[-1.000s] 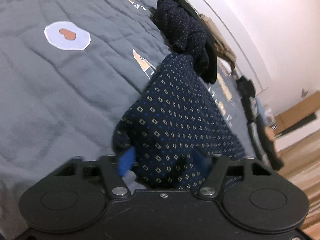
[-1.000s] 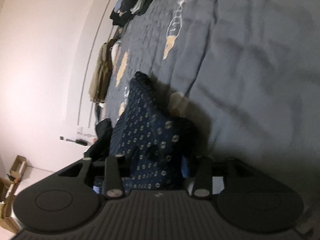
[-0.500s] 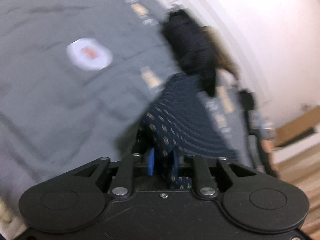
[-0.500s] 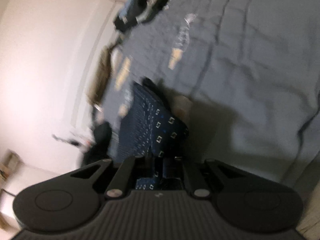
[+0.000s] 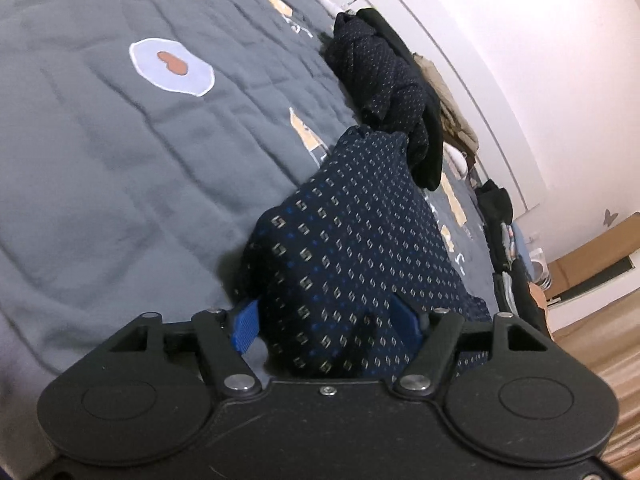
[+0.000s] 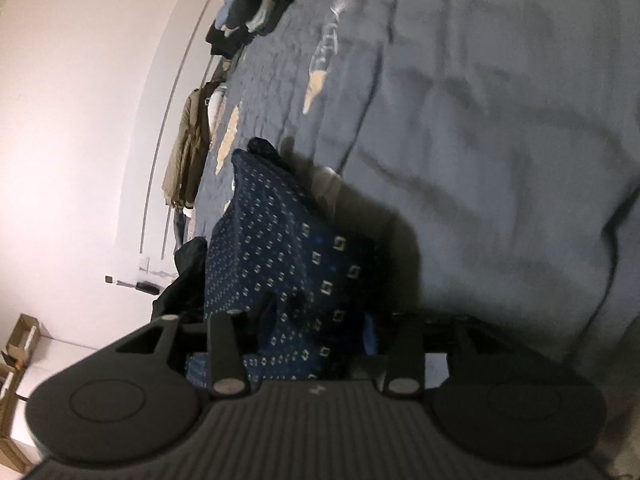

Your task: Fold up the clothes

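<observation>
A navy garment with small square prints [image 5: 360, 240] lies on the grey quilted bed [image 5: 100, 160]. My left gripper [image 5: 326, 320] is open, its blue fingers [image 5: 245, 326] standing wide on either side of a bunched end of the garment. In the right wrist view the same garment [image 6: 280, 248] runs away from my right gripper [image 6: 316, 332], which is open with cloth lying between its spread fingers. The right fingertips are mostly hidden by the cloth.
A dark dotted garment [image 5: 384, 76] lies heaped just beyond the navy one. Folded clothes [image 5: 508, 248] line the bed's far edge. A tan jacket [image 6: 188, 148] hangs at the wall. Wooden floor [image 5: 600, 344] lies to the right. The quilt has a pale oval patch [image 5: 172, 68].
Half a second ago both grippers were shut on the garment. Now both have opened wide and the cloth rests loose between the fingers.
</observation>
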{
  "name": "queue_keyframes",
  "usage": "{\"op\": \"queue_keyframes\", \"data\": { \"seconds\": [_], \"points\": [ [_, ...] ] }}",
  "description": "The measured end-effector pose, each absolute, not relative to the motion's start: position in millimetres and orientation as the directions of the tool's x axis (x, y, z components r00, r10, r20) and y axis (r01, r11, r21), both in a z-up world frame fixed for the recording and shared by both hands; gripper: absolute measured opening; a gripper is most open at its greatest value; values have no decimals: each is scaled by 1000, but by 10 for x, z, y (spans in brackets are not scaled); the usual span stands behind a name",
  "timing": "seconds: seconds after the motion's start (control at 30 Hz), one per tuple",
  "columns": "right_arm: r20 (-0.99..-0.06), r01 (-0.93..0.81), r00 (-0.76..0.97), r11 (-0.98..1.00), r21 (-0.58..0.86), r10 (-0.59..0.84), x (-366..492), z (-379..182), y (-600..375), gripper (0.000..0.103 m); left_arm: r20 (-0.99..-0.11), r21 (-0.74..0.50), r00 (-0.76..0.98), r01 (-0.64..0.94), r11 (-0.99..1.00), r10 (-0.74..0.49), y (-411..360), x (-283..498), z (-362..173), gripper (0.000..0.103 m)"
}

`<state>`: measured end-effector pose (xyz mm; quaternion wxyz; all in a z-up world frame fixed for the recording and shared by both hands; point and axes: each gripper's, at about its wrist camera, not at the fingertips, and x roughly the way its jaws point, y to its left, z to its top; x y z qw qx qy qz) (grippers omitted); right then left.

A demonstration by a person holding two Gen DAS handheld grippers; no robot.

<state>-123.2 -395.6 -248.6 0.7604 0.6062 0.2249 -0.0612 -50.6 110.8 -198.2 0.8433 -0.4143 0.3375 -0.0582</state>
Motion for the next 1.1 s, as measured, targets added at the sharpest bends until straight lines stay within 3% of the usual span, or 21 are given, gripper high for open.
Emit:
{"op": "queue_keyframes", "data": {
  "seconds": [0.4, 0.43, 0.47, 0.5, 0.53, 0.97, 1.03, 1.1],
  "points": [
    [-365, 311, 909, 255, 916, 202, -942, -2502, -3907, 47, -485, -766, 768, -141, 627, -419, 1044, -317, -1966, 65],
    [-358, 301, 911, 262, 917, 206, -924, -2492, -3900, 46, -487, -765, 769, -145, 628, -415, 1040, -318, -1963, 61],
    [-352, 293, 913, 270, 917, 207, -915, -2480, -3893, 39, -489, -764, 769, -149, 628, -412, 1036, -319, -1960, 42],
    [-352, 290, 913, 281, 915, 205, -908, -2465, -3887, 29, -491, -762, 770, -152, 629, -408, 1032, -320, -1957, 25],
    [-352, 288, 913, 288, 913, 204, -900, -2453, -3882, 10, -493, -761, 771, -156, 630, -405, 1029, -322, -1955, 19],
    [-368, 314, 897, 233, 920, 245, -1564, -1932, -3877, 7, -474, -787, 761, -140, 601, -443, 1336, -970, -1512, 14],
    [-364, 299, 895, 259, 918, 257, -1685, -1818, -3846, 8, -506, -765, 738, -146, 627, -446, 1358, -1089, -1493, 15],
    [-437, 338, 861, 347, 875, 262, -1742, -1781, -3798, 10, -580, -725, 685, -188, 662, -441, 1365, -1153, -1552, 20]
  ]
}}
